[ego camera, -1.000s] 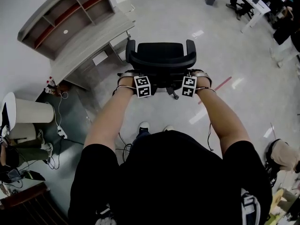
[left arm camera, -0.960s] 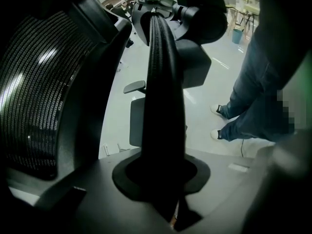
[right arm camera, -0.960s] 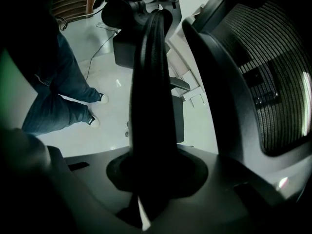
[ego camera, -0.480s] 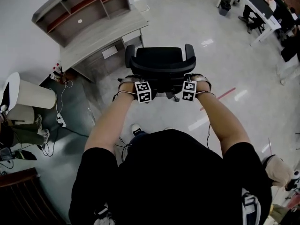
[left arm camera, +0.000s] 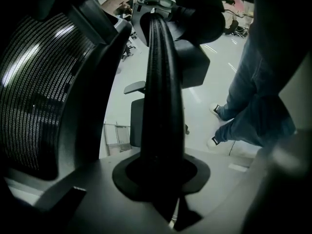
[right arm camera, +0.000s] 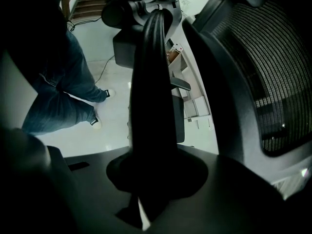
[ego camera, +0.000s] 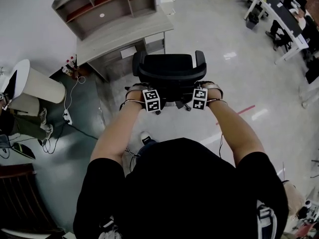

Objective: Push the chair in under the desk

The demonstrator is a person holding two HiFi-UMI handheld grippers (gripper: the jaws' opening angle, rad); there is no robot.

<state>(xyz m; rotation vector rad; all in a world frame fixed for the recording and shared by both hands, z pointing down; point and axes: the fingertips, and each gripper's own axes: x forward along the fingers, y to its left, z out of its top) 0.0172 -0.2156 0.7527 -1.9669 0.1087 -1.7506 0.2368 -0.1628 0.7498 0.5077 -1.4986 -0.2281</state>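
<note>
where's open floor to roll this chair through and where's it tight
The widest bare floor lies right of the office chair, past the red tape line toward the far desks. Only a narrow bare strip separates the chair from the desk. The left is crowded: white cylinder, power strip and cables.

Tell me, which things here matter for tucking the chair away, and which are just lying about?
In the job: chair, desk, left tool and right tool, both clamped on the chair's back.
Lying about: white bin, power strip, red floor tape, far tables.
</note>
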